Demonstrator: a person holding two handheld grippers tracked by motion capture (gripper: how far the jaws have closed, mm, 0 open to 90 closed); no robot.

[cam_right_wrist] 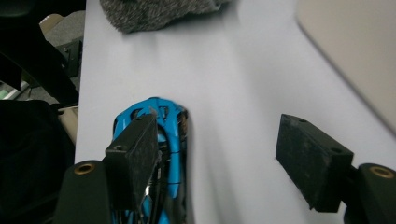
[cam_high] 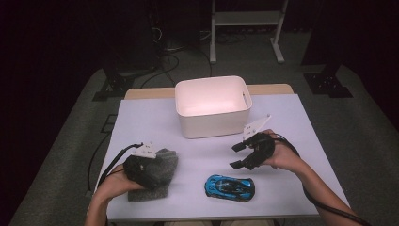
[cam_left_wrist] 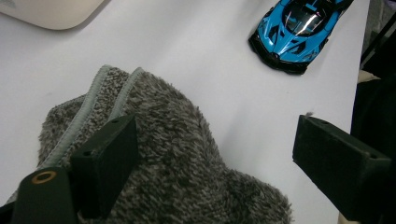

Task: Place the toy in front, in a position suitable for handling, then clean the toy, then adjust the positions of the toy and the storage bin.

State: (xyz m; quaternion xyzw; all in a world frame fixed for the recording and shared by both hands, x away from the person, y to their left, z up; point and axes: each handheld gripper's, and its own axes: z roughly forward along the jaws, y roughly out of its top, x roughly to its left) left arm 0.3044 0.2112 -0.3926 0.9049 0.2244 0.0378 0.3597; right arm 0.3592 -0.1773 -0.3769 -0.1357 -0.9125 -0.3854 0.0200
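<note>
**A:** So what's going on with the left gripper (cam_high: 157, 162)? Looks buried in something fuzzy.

**B:** Yeah, it sits right over the grey towel (cam_high: 162, 172), which is bunched up near the front-left corner of the tabletop (cam_high: 141, 117). In the left gripper view the fingers (cam_left_wrist: 109, 158) stand wide apart. One hangs above the towel's pile, the other is out past its edge over bare tabletop. Nothing pinched between them as far as I can see.

**A:** And the right gripper (cam_high: 238, 155)?

**B:** Held above the tabletop, right of center, pointing left and down. Fingers (cam_right_wrist: 135, 149) are spread wide here too, with nothing in them. In the right gripper view the blue toy car (cam_right_wrist: 161, 154) lies below, partly behind one finger, and the gap between the fingers is just plain tabletop. That view is a bit smeared, so I can't tell if that finger touches the car; from the high view the gripper looks apart from it.

**A:** Where's the car, exactly?

**B:** Near the front edge, lying crosswise, between the two hands, just right of the towel. The white bin (cam_high: 212, 106) stands behind it toward the back, well apart from both.
</note>
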